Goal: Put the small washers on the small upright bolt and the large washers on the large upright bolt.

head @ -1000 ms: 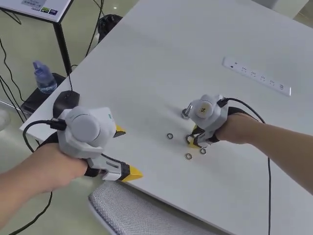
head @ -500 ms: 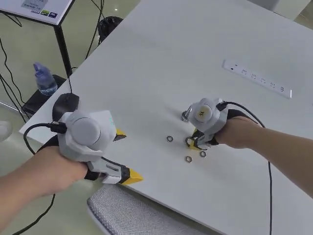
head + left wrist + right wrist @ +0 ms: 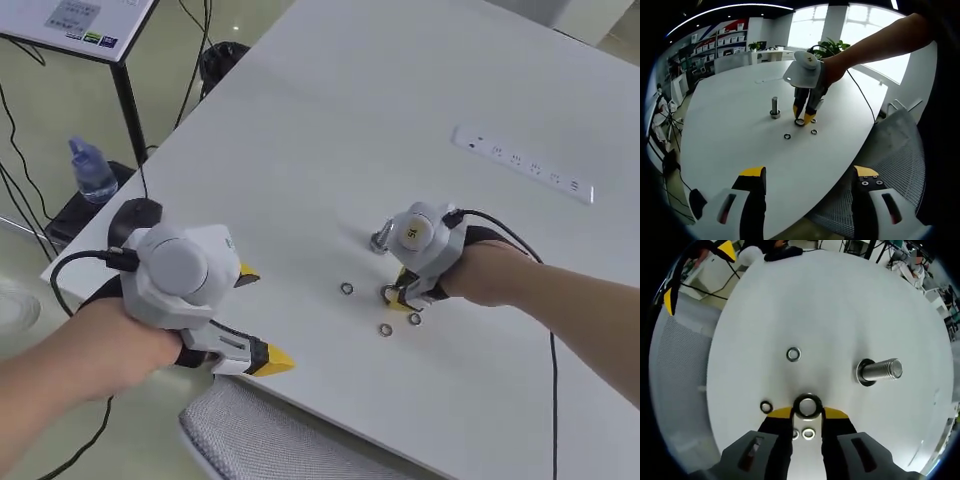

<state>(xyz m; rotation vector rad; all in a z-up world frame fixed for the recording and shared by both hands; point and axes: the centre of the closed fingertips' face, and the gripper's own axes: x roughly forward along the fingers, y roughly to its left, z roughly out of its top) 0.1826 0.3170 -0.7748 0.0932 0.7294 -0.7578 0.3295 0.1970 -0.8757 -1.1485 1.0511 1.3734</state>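
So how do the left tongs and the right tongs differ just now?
The left tongs are wide open and hold nothing; the right tongs are closed on the large washer. The left tongs hover by the edge of the table; the right tongs reach down to its top. Both have yellow tips.

Your right gripper (image 3: 402, 297) has a round yellow sticker (image 3: 411, 233) on top w/ 2 digits, approx. "15" or "51", can't tell which. Board (image 3: 85, 18) top left: print & coloured labels, too small to read.
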